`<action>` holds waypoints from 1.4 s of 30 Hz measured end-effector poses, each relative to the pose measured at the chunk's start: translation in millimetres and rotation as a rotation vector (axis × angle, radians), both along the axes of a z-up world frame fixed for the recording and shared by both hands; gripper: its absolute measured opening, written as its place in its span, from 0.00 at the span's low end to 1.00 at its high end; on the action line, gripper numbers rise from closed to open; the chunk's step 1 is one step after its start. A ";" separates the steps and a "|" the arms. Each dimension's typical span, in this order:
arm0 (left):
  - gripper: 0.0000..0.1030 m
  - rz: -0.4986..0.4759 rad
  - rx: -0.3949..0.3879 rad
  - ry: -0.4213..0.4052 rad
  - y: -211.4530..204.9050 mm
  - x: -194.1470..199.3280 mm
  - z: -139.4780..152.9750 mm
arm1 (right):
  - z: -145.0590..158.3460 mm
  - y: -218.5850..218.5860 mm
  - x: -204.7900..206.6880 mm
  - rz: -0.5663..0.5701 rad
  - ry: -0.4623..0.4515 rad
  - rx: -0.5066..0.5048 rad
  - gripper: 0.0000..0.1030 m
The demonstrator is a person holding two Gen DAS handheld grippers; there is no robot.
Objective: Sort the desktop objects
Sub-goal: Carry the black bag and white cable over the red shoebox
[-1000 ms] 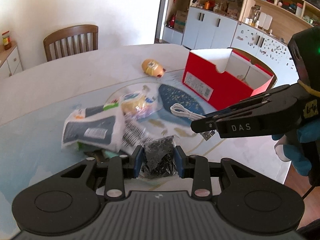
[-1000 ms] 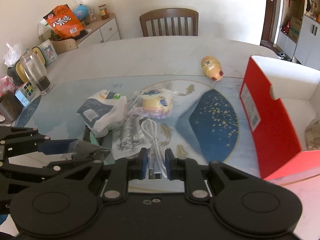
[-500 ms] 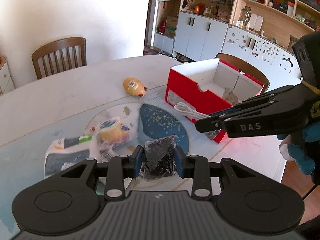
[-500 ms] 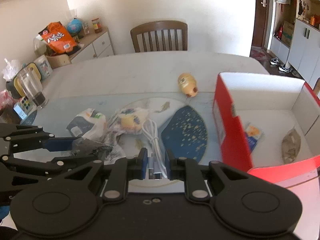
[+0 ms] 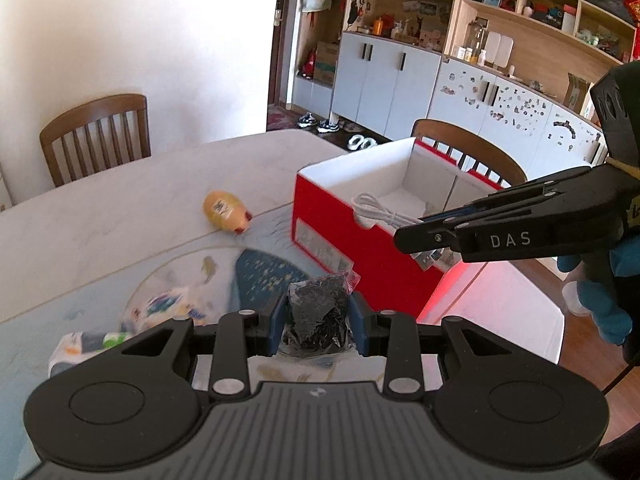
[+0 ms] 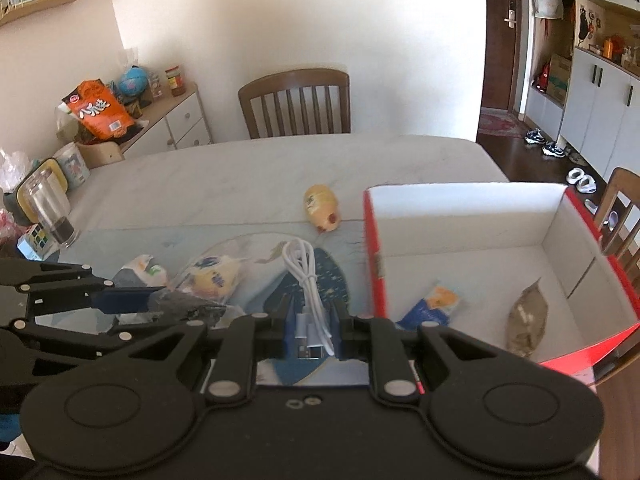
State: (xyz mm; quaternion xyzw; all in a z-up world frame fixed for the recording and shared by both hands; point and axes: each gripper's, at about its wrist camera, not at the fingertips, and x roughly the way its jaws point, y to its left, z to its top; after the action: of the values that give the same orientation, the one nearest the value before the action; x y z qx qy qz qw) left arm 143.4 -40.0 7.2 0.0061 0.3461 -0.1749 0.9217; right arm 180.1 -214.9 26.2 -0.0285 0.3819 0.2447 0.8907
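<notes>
My left gripper (image 5: 318,322) is shut on a black crinkled packet (image 5: 318,316) and holds it above the table, left of the red box (image 5: 360,264). My right gripper (image 6: 312,330) is shut on a coiled white USB cable (image 6: 304,276), held in the air next to the box's near left wall (image 6: 374,256). In the left wrist view the cable (image 5: 380,214) hangs over the box rim. The box holds a blue-orange packet (image 6: 430,306) and a brown packet (image 6: 526,318).
On the table lie a yellow toy (image 6: 320,206), a clear bag with a yellow snack (image 6: 212,280) and a white packet (image 6: 140,270). A glass jar (image 6: 50,210) and a puzzle cube (image 6: 34,242) stand at the left. Chairs (image 6: 296,104) surround the table.
Both grippers have risen and moved right toward the red box, each carrying its object. The cable now hangs at the box's rim.
</notes>
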 end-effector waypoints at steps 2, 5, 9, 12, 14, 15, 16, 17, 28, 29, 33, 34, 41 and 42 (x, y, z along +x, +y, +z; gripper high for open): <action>0.32 -0.003 -0.002 -0.006 -7.8 4.7 2.1 | 1.9 -8.4 3.6 -0.003 -0.005 0.002 0.17; 0.32 -0.007 -0.002 -0.015 -20.5 11.5 5.9 | 4.0 -19.9 9.9 -0.008 -0.009 0.006 0.17; 0.32 -0.013 -0.004 -0.018 -35.8 18.7 9.4 | 5.5 -34.4 17.0 -0.016 -0.014 0.009 0.17; 0.32 -0.024 0.000 -0.019 -49.4 24.6 11.5 | 6.2 -45.5 22.3 -0.020 -0.020 0.009 0.17; 0.32 -0.032 0.002 -0.018 -57.9 28.4 12.2 | 5.8 -54.1 25.6 -0.025 -0.023 0.008 0.17; 0.32 -0.034 0.001 -0.016 -62.0 30.7 12.0 | 5.1 -58.3 27.6 -0.029 -0.023 0.006 0.17; 0.32 -0.037 -0.002 -0.011 -66.0 33.6 11.4 | 4.1 -63.0 30.0 -0.033 -0.023 0.002 0.17; 0.32 -0.036 -0.004 -0.006 -69.6 36.6 10.3 | 3.5 -67.3 31.8 -0.037 -0.024 -0.004 0.17; 0.32 -0.080 0.020 0.011 -116.8 71.1 4.6 | -8.7 -105.0 56.0 -0.063 -0.017 -0.040 0.17; 0.32 -0.084 0.024 0.011 -120.5 73.8 3.9 | -9.4 -107.1 58.9 -0.063 -0.018 -0.043 0.17; 0.32 -0.096 0.029 0.020 -134.6 88.2 1.9 | -11.3 -118.0 71.1 -0.069 -0.020 -0.053 0.17; 0.32 -0.099 0.030 0.024 -137.1 91.2 1.4 | -12.1 -120.3 74.2 -0.071 -0.018 -0.053 0.17; 0.32 -0.135 0.061 0.061 -152.4 113.5 -9.4 | -23.9 -129.9 99.4 -0.084 0.029 -0.047 0.17; 0.32 -0.142 0.068 0.073 -154.1 117.7 -12.4 | -26.5 -130.9 103.0 -0.085 0.040 -0.045 0.17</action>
State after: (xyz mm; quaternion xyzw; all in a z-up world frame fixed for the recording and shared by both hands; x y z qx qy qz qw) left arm 261.1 -194.1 -5.2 0.0555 0.3840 -0.2280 0.8930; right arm 283.1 -345.8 -0.3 -0.0273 0.4059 0.1983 0.8917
